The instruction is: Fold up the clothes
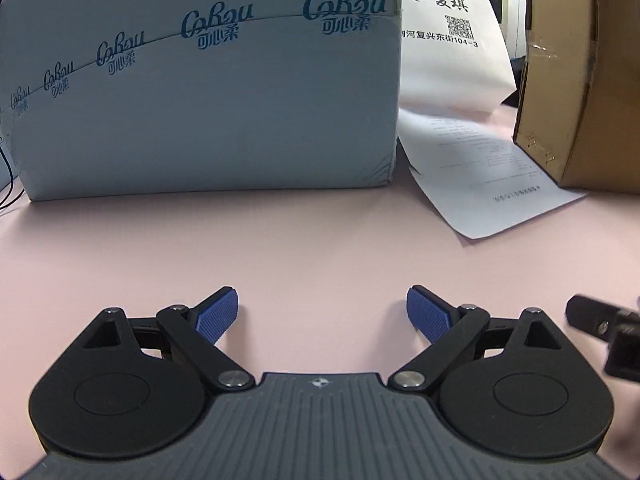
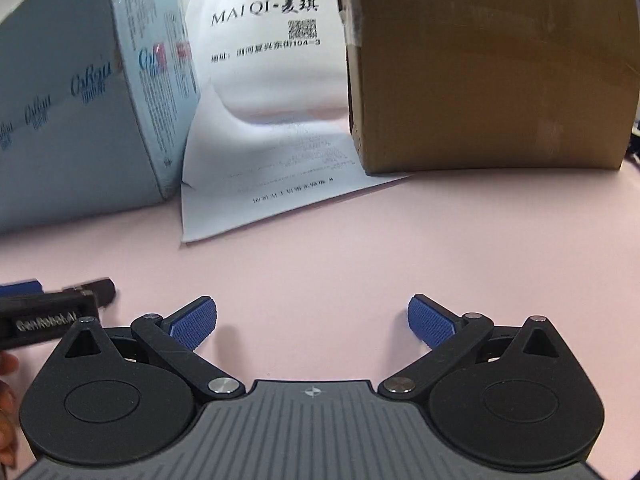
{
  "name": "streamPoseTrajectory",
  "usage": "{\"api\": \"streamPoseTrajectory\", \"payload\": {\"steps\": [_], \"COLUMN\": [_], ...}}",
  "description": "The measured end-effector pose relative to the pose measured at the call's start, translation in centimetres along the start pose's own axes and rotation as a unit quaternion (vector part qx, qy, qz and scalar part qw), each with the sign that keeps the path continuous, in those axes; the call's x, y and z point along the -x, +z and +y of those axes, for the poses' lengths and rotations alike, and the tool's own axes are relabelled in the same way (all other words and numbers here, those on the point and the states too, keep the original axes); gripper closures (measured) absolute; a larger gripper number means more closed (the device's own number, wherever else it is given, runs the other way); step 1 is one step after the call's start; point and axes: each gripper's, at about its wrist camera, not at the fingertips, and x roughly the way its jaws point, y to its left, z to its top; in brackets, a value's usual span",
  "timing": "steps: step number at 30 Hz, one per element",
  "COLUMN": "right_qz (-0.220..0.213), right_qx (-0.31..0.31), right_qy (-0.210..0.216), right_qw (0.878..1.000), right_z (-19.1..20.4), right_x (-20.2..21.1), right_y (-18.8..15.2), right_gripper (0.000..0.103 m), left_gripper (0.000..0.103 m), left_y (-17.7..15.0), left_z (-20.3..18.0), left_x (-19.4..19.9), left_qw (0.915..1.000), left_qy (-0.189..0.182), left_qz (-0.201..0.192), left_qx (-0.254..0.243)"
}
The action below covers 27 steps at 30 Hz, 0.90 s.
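No garment shows in either view. My left gripper (image 1: 322, 312) is open, its blue pads (image 1: 218, 314) spread wide just above the pink tabletop (image 1: 320, 248), nothing between them. My right gripper (image 2: 312, 322) is also open over the same pink surface (image 2: 340, 248), its blue pads (image 2: 194, 326) far apart and holding nothing. The two grippers sit side by side: part of the right gripper (image 1: 604, 328) shows at the right edge of the left wrist view, and the left gripper (image 2: 52, 312) shows at the left edge of the right wrist view.
A large pale blue wrapped tissue pack (image 1: 208, 92) stands at the back left. A brown cardboard box (image 2: 488, 64) stands at the back right. Between them a white bag (image 2: 264, 52) leans, with a printed paper sheet (image 2: 280, 184) lying in front. Black cables (image 1: 8, 176) hang at far left.
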Motion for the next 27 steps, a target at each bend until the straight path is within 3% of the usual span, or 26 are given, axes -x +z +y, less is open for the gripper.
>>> {"api": "streamPoseTrajectory", "payload": {"steps": [2,27], "right_qz": [0.004,0.0], "right_qx": [0.02,0.014], "right_qy": [-0.016,-0.027], "right_qw": [1.0,1.0], "right_z": [0.48,0.65], "right_x": [-0.23,0.19], "right_y": [-0.57,-1.14], "right_gripper": [0.0,0.0], "left_gripper": [0.0,0.0], "left_y": [-0.16,-0.07], "left_z": [0.36,0.57], "left_x": [-0.05,-0.74], "left_qw": [0.9999,0.9999], "left_qy": [0.002,-0.005], "left_qz": [0.005,0.004], "left_qx": [0.01,0.009]}}
